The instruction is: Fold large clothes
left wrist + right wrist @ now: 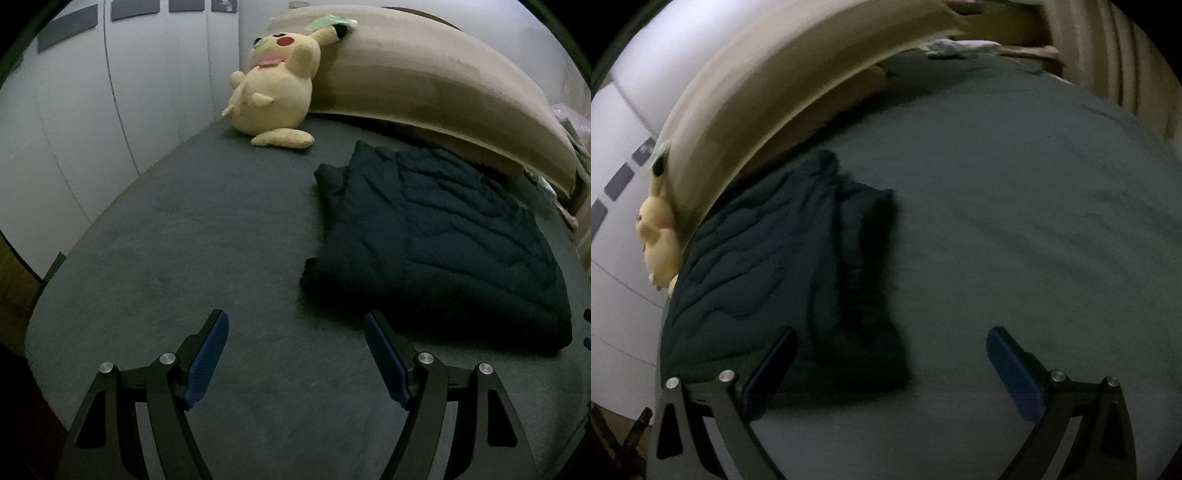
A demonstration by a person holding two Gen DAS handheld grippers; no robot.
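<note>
Both grippers, left gripper [295, 354] & right gripper [890, 369], are hovering w/ jaws spread, pinching nothing, while dark folded garment [436, 243] is lying on bed [184, 240] w/ long axis running toward headboard [424, 81], right gripper seemingly nearer.

The left wrist view looks forward and down along its two fingers over the grey bed [221, 229], toward the headboard [424, 85] and the yellow plush toy [275, 92] in the far corner, with the folded dark garment [436, 236] near on its right. The right wrist view, somewhat blurred, faces down over the same bed from further right, seemingly closer to the garment [783, 258]. Both views share the garment, headboard and toy.
</note>
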